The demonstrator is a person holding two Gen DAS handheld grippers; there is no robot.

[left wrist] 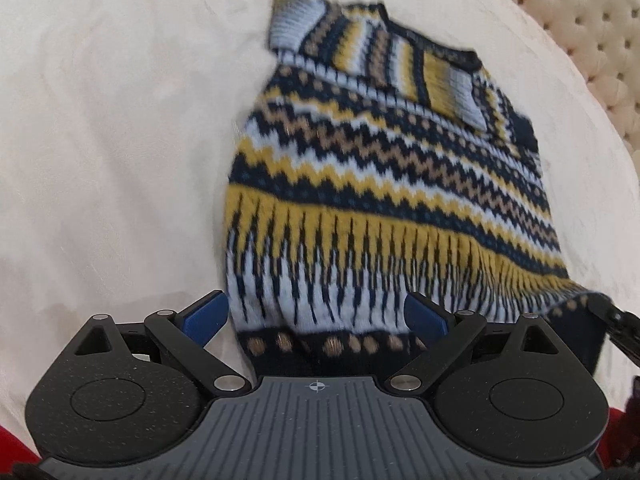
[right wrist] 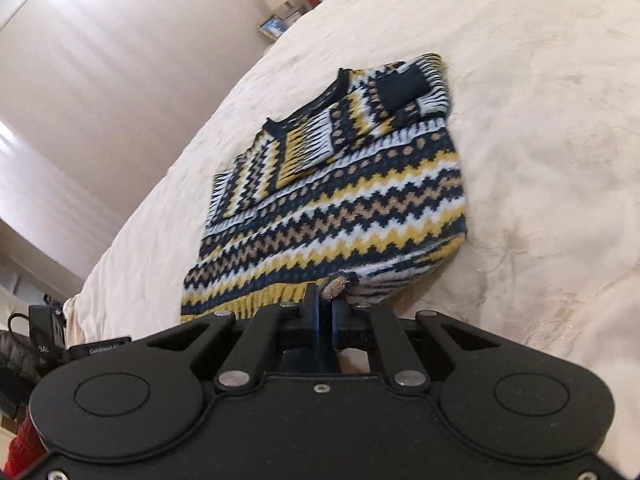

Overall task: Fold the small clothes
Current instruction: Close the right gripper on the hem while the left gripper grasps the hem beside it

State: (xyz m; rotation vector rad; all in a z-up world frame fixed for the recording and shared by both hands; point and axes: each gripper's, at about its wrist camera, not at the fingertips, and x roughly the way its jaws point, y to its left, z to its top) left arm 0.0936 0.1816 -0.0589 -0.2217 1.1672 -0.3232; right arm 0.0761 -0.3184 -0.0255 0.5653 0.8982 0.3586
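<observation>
the left gripper (left wrist: 316,316) sits low over the near end of the sweater (left wrist: 384,184), its two blue-padded fingers (left wrist: 206,318) spread wide apart with the hem band lying loose between them, so it has let go and clamps nothing. the right gripper (right wrist: 326,300) comes in at the hem's other corner, tilted, its blue pads pressed close together with a bunched bit of the dark dotted hem pinched between them. from the left view that gripper shows only as a black tip (left wrist: 616,320) at the lifted corner.

the sweater is a thick knit in navy, mustard, tan and pale blue, with zigzag bands, rows of dots and a fringe-like stripe pattern near the hem. it lies spread on the bed cover (left wrist: 120,140), both sleeves folded in across the chest, the neck at the far end. the pinched corner is raised off the cover while the rest lies flat.

the cover is cream, soft and slightly wrinkled. a tufted cream headboard (left wrist: 580,32) stands beyond the sweater. pale curtains (right wrist: 100,80) hang at the side, and a few small blurred items (right wrist: 288,12) stand far off past the bed.
</observation>
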